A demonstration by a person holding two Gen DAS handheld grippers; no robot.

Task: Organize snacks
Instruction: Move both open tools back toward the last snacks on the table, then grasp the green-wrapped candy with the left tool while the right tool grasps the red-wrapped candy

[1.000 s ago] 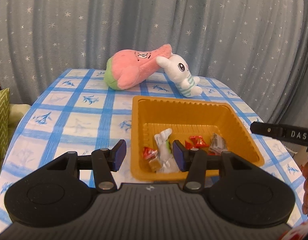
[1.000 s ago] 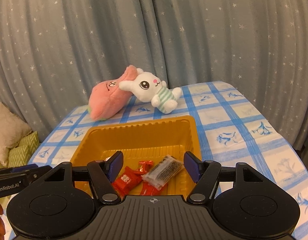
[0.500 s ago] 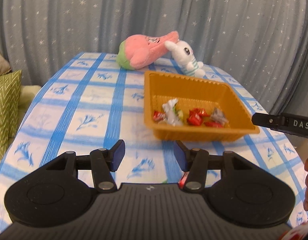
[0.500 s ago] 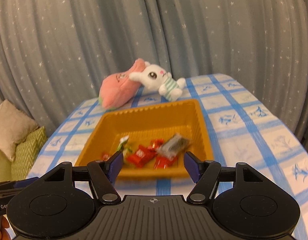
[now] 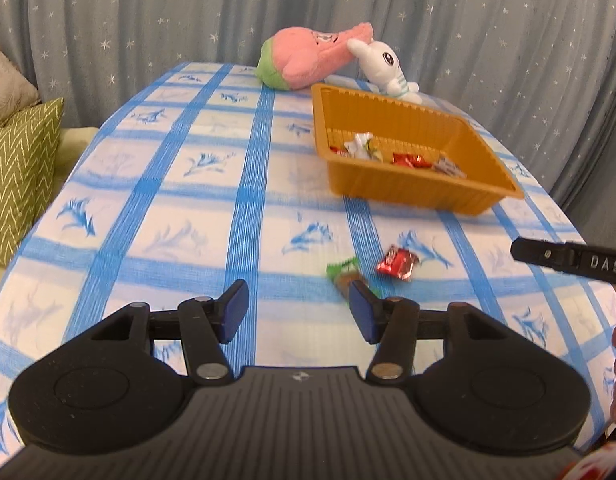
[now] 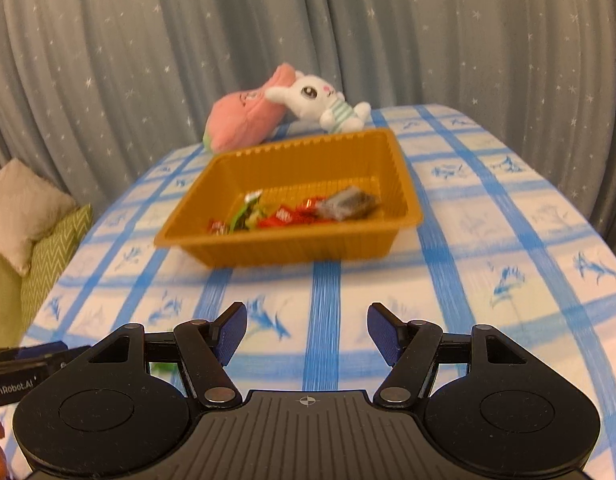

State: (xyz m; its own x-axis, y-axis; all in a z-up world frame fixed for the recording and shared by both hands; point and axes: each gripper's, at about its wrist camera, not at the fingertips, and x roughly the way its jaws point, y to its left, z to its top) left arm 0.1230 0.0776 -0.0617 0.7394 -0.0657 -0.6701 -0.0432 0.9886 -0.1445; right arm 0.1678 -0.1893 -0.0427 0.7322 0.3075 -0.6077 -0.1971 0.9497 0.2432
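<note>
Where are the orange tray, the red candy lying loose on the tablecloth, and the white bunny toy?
orange tray point(image 5: 407, 190): left wrist view, on its near outer wall.
red candy point(image 5: 396, 263): left wrist view, middle of the wrapper.
white bunny toy point(image 6: 311, 94): right wrist view, on its face.

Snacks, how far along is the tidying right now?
Several wrapped snacks already lie in the orange tray. Neither gripper holds anything; the left gripper and right gripper are both open. Left: the green snack and red snack on the tablecloth.
</note>
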